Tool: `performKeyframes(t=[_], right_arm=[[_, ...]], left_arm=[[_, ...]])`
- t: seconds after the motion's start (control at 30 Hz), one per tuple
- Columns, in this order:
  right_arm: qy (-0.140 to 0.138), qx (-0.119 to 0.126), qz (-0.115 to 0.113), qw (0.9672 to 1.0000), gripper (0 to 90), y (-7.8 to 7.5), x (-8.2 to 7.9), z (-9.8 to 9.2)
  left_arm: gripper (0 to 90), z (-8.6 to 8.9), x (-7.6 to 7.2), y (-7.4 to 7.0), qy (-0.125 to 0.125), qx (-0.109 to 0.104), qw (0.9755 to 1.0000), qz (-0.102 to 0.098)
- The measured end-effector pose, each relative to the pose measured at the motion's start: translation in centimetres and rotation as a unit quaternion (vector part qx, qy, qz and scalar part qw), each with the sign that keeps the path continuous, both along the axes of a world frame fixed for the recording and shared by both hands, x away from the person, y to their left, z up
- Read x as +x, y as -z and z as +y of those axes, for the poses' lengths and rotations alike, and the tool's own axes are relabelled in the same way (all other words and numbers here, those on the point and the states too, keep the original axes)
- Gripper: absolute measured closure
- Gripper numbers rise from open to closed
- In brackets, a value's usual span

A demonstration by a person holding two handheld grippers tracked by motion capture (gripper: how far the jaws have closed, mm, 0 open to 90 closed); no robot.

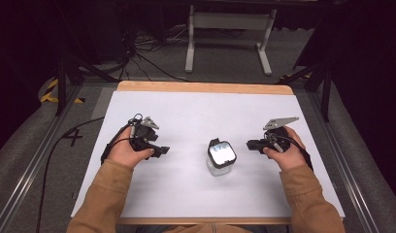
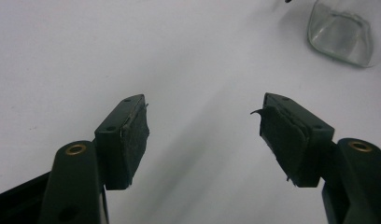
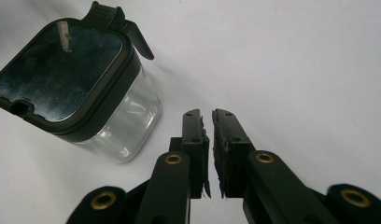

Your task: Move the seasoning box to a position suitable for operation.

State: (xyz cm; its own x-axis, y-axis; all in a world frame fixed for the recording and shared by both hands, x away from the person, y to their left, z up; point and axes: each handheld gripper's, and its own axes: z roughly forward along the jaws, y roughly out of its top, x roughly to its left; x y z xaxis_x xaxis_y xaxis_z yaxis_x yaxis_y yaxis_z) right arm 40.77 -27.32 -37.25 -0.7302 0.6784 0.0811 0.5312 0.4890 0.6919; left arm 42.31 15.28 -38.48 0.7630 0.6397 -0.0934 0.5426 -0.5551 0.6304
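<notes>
clear square jar [image 1: 220, 160], black lid [image 3: 58, 72] — upright, shut

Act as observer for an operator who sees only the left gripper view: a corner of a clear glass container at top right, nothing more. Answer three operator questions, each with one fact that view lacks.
Operator: Does the container have a lid?
Observer: Yes, the square clear glass jar has a black-framed flip lid, shut.
Operator: Where is the other tool?
Observer: The right tongs lie on the white table, right of the jar, apart from it.
Operator: Are they open like mine?
Observer: No. The left tongs gape; the right jaws are nearly together, holding nothing.
</notes>
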Motion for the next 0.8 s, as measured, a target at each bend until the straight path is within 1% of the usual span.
performKeyframes(t=[0.03, 0.07, 0.13, 0.2, 0.27, 0.4, 0.47, 0.5, 0.53, 0.6, 0.7, 0.77, 0.8], right_arm=[[0.0, -0.001, 0.001, 1.0, 83.8, 0.0, 0.0, 0.1], [0.0, 0.001, 0.004, 1.0, 83.7, 0.1, 0.0, 0.1], [-0.004, -0.005, 0.004, 1.0, 83.8, 0.3, 0.1, 0.4], [-0.005, -0.005, 0.005, 1.0, 83.7, 0.4, 0.1, 0.5], [-0.01, -0.006, 0.008, 0.9999, 83.7, 0.5, 0.1, 0.8], [-0.024, -0.017, 0.012, 0.9995, 83.7, 1.1, 0.0, 1.7], [-0.028, -0.018, 0.013, 0.9994, 83.7, 1.2, 0.0, 1.9], [-0.036, -0.027, 0.016, 0.9988, 83.6, 1.5, -0.1, 2.5], [-0.039, -0.029, 0.016, 0.9987, 83.7, 1.6, -0.1, 2.6], [-0.044, -0.038, 0.021, 0.9981, 83.8, 2.0, -0.1, 3.1], [-0.047, -0.041, 0.027, 0.9977, 84.1, 2.3, -0.2, 3.5], [-0.053, -0.045, 0.028, 0.9972, 84.4, 2.6, -0.2, 4.0], [-0.057, -0.047, 0.028, 0.9969, 84.6, 2.7, -0.2, 4.1]], left_arm=[[32.6, 0.1, 0.0, -0.1, 0.002, 0.001, 1.0, 0.002], [32.6, 0.1, 0.0, -0.1, 0.0, -0.001, 1.0, -0.001], [32.6, 0.1, -0.1, -0.2, -0.002, -0.005, 1.0, -0.005], [32.6, 0.1, 0.0, -0.3, 0.002, -0.002, 1.0, -0.003], [32.6, 0.0, -0.1, -0.2, 0.0, -0.009, 0.9999, -0.007], [32.6, -0.1, -0.2, -0.3, 0.001, -0.009, 0.9999, -0.008], [32.6, -0.2, -0.2, -0.4, 0.004, -0.009, 0.9999, -0.008], [32.6, -0.2, -0.2, -0.4, 0.007, -0.007, 0.9999, -0.01], [32.6, -0.3, -0.2, -0.4, 0.008, -0.01, 0.9999, -0.007], [32.6, -0.4, -0.2, -0.4, 0.009, -0.01, 0.9999, -0.01], [32.5, -0.5, -0.2, -0.3, 0.01, -0.009, 0.9999, -0.009], [32.5, -0.6, -0.2, -0.3, 0.011, -0.005, 0.9999, -0.008], [32.4, -0.7, -0.2, -0.2, 0.011, -0.006, 0.9999, -0.009]])
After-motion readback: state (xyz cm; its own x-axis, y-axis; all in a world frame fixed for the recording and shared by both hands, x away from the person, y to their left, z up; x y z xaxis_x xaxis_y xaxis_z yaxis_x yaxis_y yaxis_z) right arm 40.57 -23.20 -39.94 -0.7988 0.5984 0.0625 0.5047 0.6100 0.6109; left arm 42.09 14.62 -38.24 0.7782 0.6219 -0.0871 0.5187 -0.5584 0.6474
